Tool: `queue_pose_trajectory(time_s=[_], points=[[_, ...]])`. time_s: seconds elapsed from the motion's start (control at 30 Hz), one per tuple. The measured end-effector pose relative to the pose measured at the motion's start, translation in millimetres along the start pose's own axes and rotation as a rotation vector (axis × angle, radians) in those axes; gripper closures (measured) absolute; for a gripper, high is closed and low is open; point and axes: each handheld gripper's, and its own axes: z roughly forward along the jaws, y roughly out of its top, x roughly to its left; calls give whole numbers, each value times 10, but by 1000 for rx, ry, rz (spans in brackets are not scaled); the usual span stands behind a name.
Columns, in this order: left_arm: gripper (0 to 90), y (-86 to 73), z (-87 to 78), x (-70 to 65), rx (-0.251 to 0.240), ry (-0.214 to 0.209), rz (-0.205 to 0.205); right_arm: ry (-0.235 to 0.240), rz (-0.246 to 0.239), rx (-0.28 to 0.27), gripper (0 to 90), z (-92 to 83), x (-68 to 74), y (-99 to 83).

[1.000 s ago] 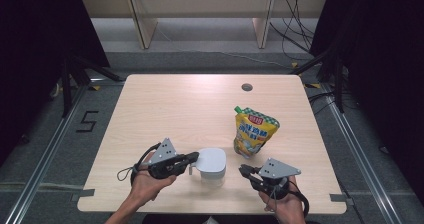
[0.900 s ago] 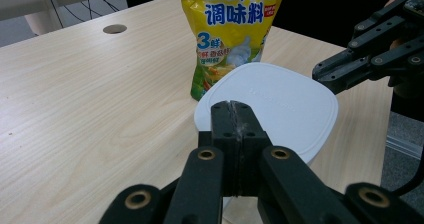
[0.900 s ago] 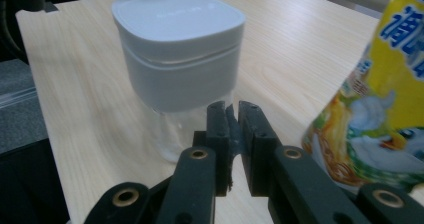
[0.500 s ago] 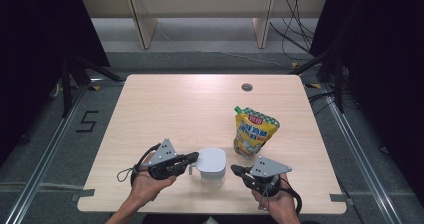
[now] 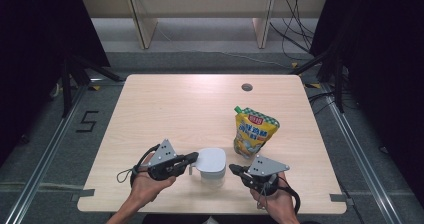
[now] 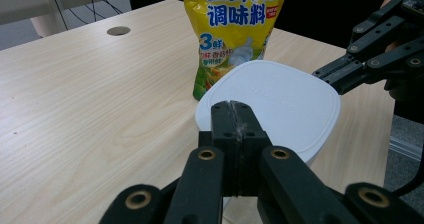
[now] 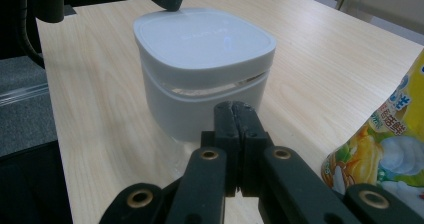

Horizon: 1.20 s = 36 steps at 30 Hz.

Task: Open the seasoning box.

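White lidded container (image 5: 211,165) sits at the near edge of the surface (image 5: 175,109), between both tools. Left hand-held gripper (image 5: 192,157), jaws closed and empty, has its tip at the lid's left rim. Right hand-held gripper (image 5: 233,169), also closed and empty, is just right of the body, slightly apart. Left is nearer. Yellow pouch (image 5: 252,131) lies behind-right.

"调味料" on yellow pouch (image 6: 234,34)

We read this as a lab recording bay: bare wooden table (image 5: 165,114) with a cable hole (image 5: 246,87), black curtains (image 5: 40,29) both sides, floor rails (image 5: 45,154), a taped "5" (image 5: 87,121), loose cables (image 5: 295,29) behind.
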Motion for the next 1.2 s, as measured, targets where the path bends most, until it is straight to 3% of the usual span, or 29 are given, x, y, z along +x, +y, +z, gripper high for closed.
queue_pose_trajectory(time_s=[0.53, 0.8, 0.83, 0.87, 1.0, 1.03, 1.2], points=[[891, -11, -18, -6, 2, 6, -11, 13, -41, -12, 900, 31, -17, 54], [891, -14, -21, -6, 2, 6, -11, 20, -16, -11, 900, 46, 16, 74], [891, -14, -23, 4, 2, 2, 2, 15, -32, -15, 900, 53, 11, 76], [891, -21, -23, -12, 1, 8, -27, 19, -31, -1, 900, 46, 11, 79], [891, -19, -27, 5, 2, 5, 3, 22, -43, -8, 900, 52, 7, 88], [891, -26, -26, -15, 0, 11, -30, 28, -46, -6, 900, 52, 3, 93], [891, -24, -29, -2, 1, 9, -10, 25, -47, -9, 900, 53, 17, 115]])
